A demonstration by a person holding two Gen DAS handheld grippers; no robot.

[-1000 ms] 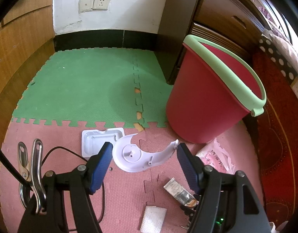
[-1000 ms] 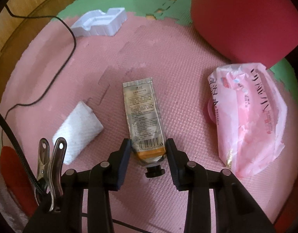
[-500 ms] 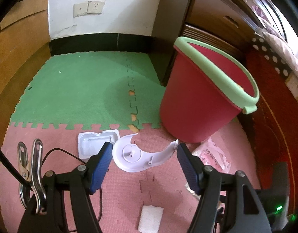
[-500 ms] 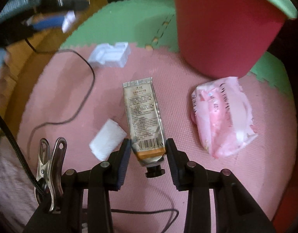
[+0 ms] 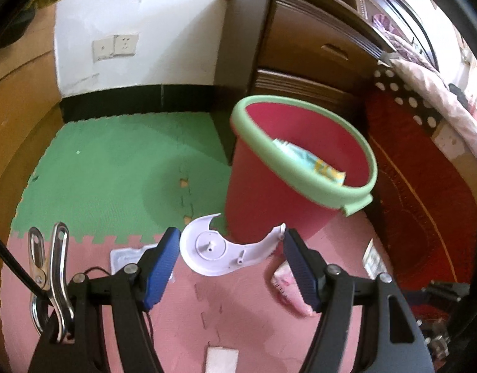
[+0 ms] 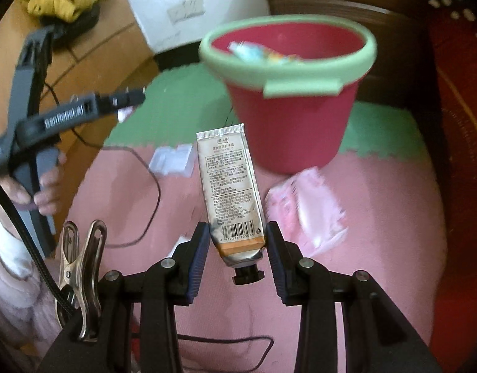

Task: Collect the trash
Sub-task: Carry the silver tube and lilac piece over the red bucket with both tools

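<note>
So the squeezed-out tube is hanging off the mat right now, pinched at its shoulder end between the blue pads of the right gripper, cap pointing back toward the camera and the crimped end sticking out toward the bucket. The left gripper is doing the same kind of job with the white curved plastic piece, which is wedged across its jaws, one tip against each pad, so both sets of tongs are clamping something rather than standing free.

Just past both loads the red bucket with the green rim is sitting on the foam mat, next to the dark cabinet, and there's some colourful wrapper already lying inside it. Judging by that, the step in hand looks like carrying two pieces of trash over to the bucket at once.

Neither piece is over the opening yet; both are showing in front of the bucket wall. The next move probably calls for getting each one up past the rim and above the mouth before letting go, one at a time so the grippers aren't crowding each other. The white piece is wide and could catch the rim.

Around the bucket there's more waiting: the pink wrapper just beside its base, a white plastic tray, and a folded white tissue nearer the camera. A black cable is looping across the pink part of the mat.
</note>
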